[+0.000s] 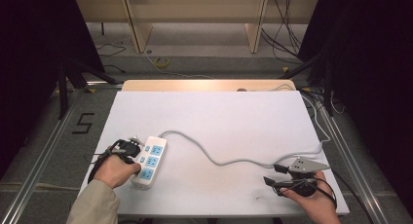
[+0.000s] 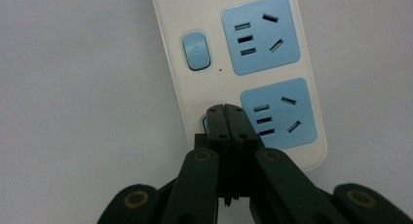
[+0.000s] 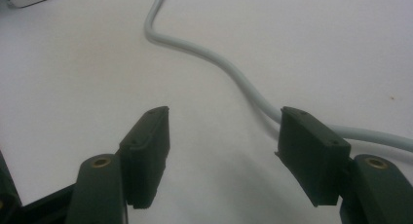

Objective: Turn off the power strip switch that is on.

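Two tongs work the table: the left gripper (image 2: 225, 109) has its jaws pressed flat together with nothing between them, tips resting on the nearest button of the one power strip (image 2: 170, 63), while the right gripper (image 3: 221, 156) stands wide open and holds nothing. That strip lies directly under the left gripper's tips, near the table's (image 1: 219, 112) left edge; it carries three blue sockets (image 1: 151, 161) in the high view, and the left gripper view shows two sockets, each beside a blue button (image 2: 196, 50), the nearest button mostly hidden by the closed tips. One grey cord (image 3: 229, 70) runs from the strip's far end across the white top and passes just beyond the right gripper's open jaws, apart from them. Wide bare white surface lies between the two grippers and beyond them to the far edge.
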